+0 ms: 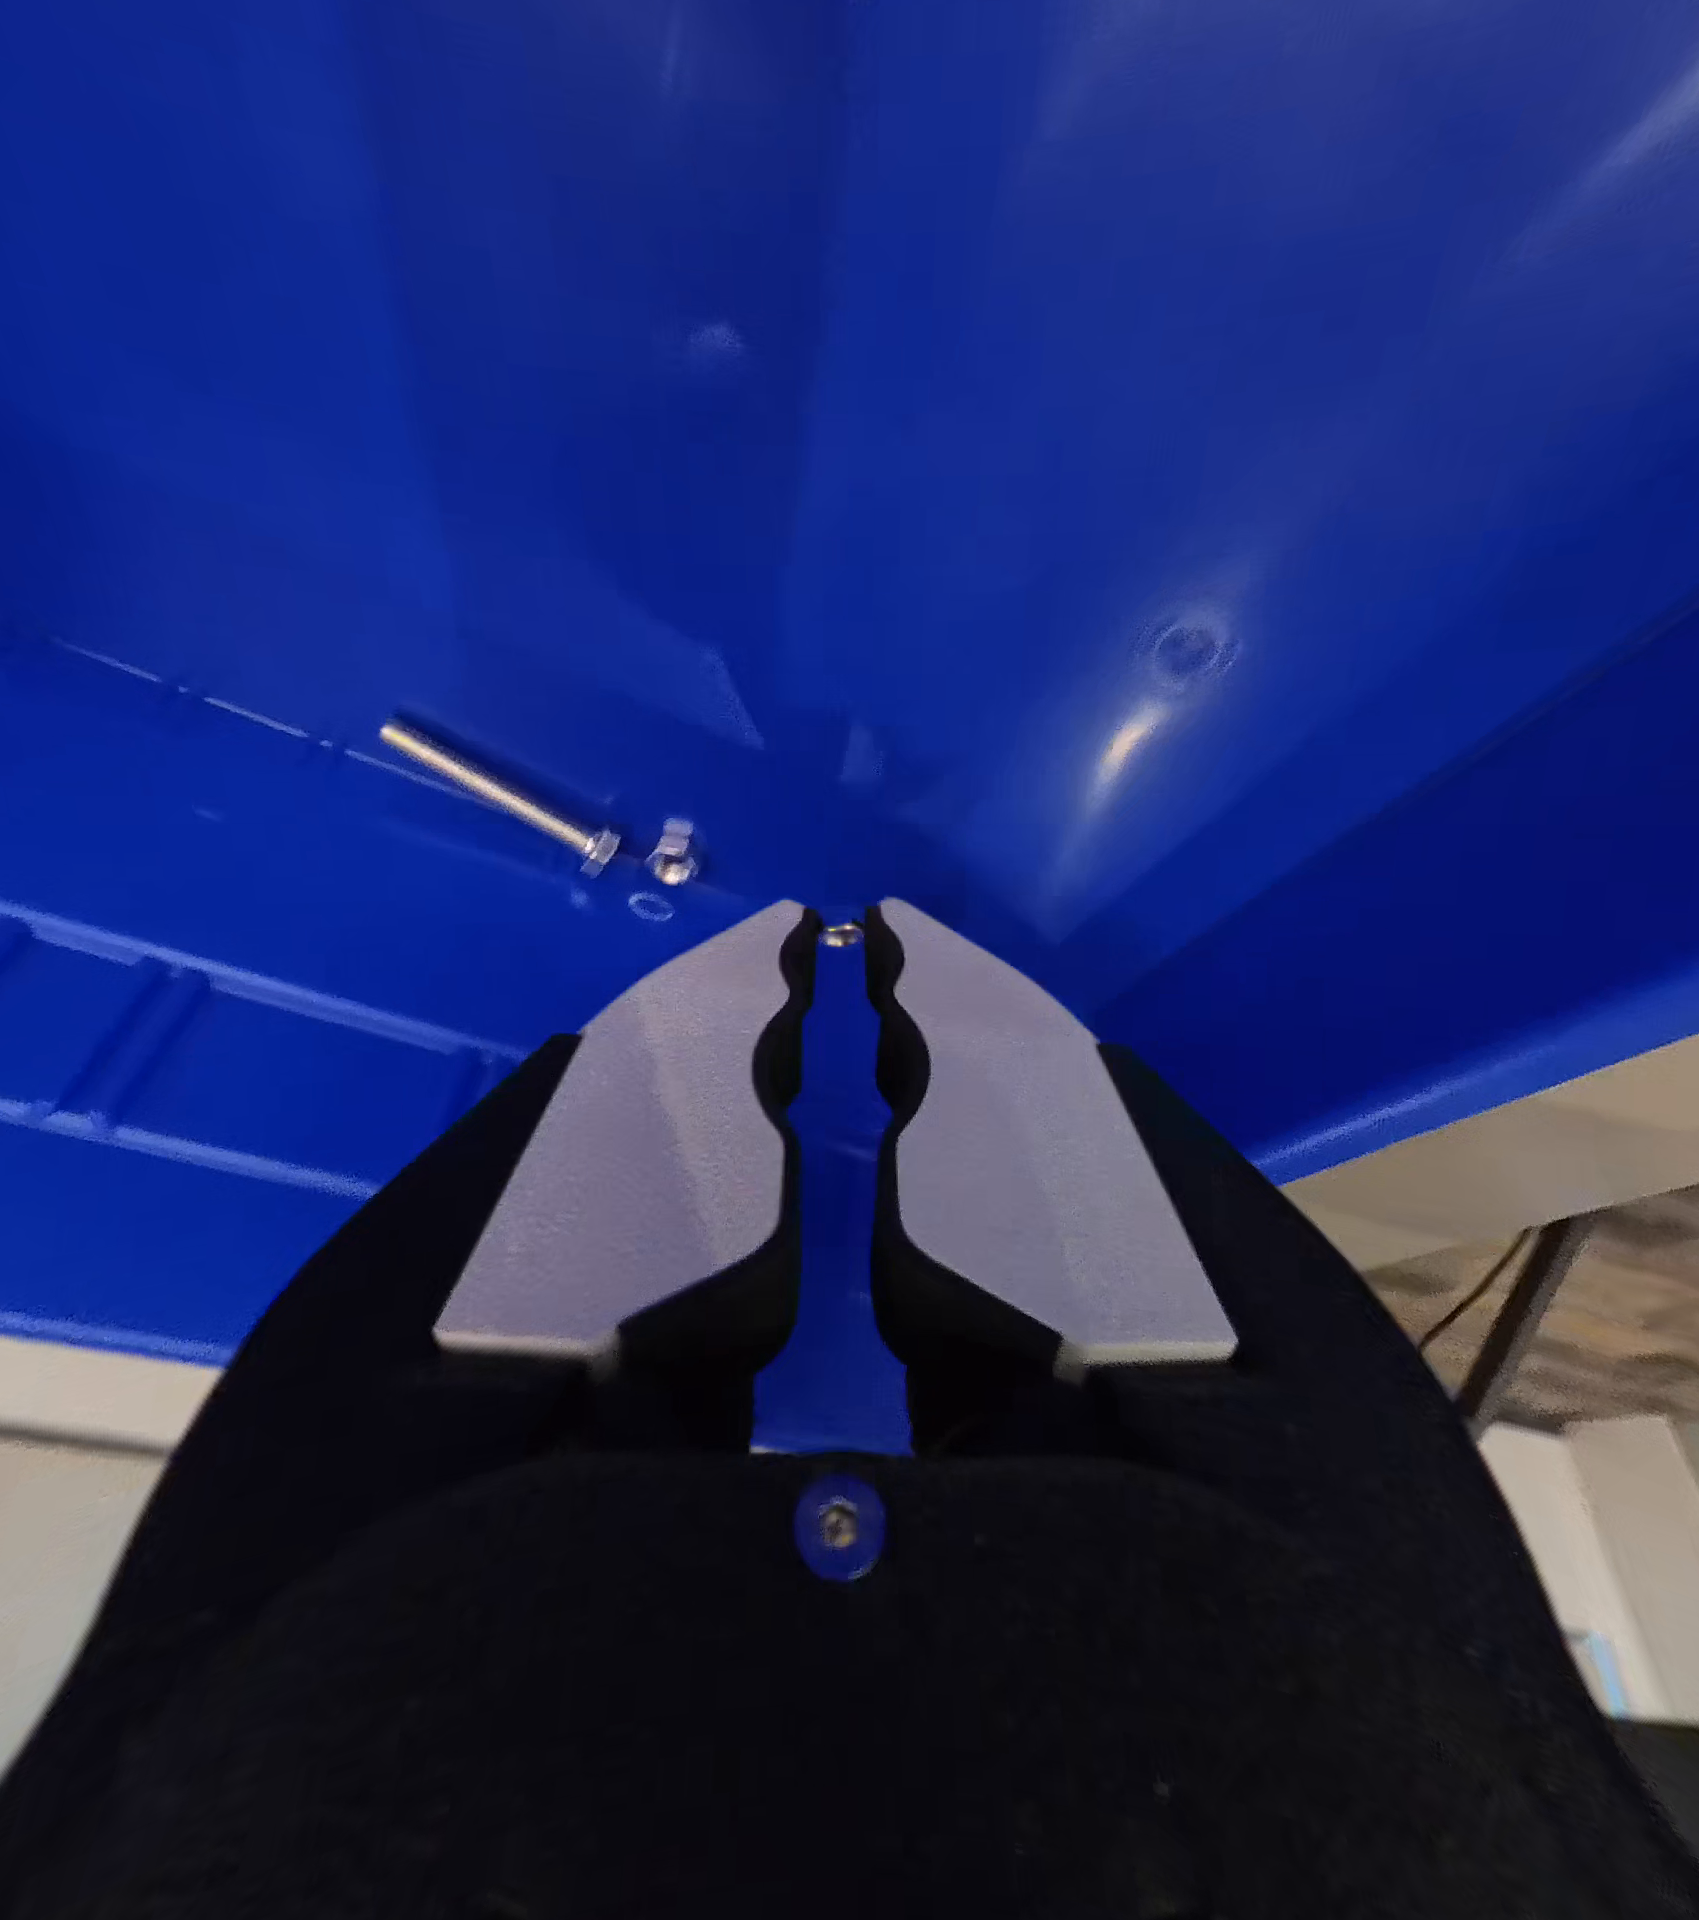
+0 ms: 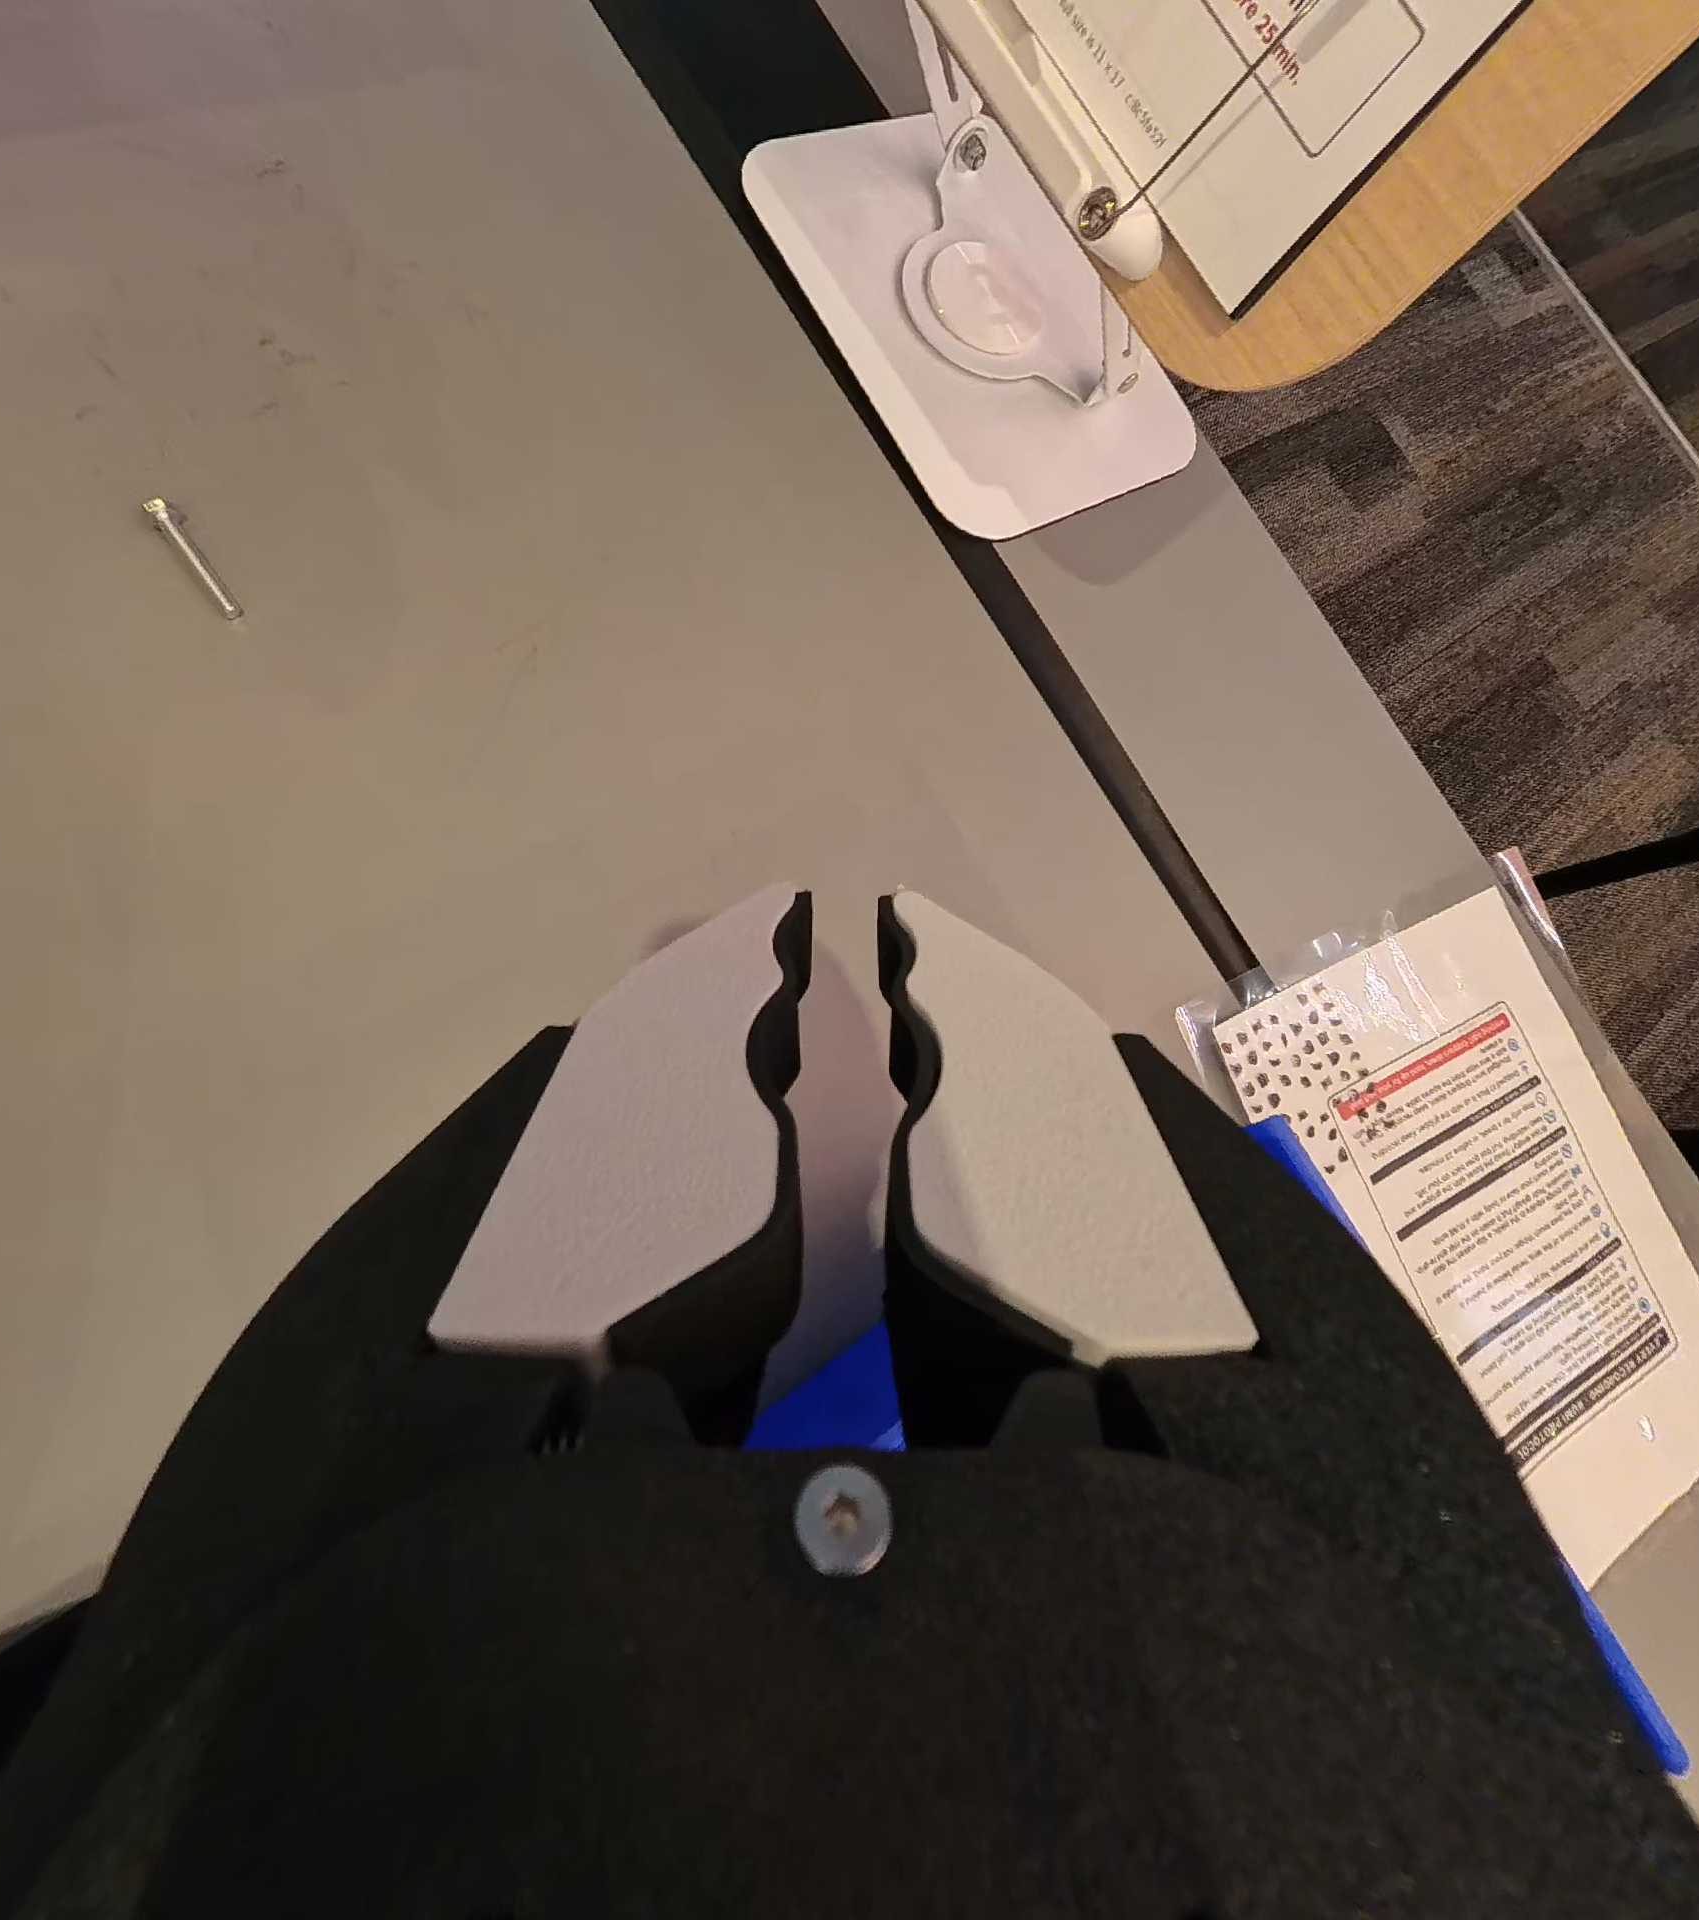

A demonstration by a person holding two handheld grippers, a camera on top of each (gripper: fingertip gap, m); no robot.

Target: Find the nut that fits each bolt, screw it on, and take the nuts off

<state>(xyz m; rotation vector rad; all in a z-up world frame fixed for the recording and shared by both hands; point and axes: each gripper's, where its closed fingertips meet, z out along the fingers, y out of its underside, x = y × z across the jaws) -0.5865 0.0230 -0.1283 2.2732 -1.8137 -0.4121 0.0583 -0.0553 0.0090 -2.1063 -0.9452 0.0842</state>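
In the left wrist view, my left gripper reaches into a blue plastic bin and its tips are closed on a small silver nut near the bin's inner corner. A long silver bolt lies on the bin floor to the left, with a loose hex nut beside its head and a small ring just below. In the right wrist view, my right gripper hovers over the grey table, slightly open and empty. A second bolt lies on the table far to the upper left.
A white mounting plate with a clamp arm sits at the table's back edge. A laminated sheet in a plastic sleeve lies at the right. The blue bin's edge shows under my right gripper. Carpet floor lies beyond the table. The grippers' ends are close to 65 cm from one another.
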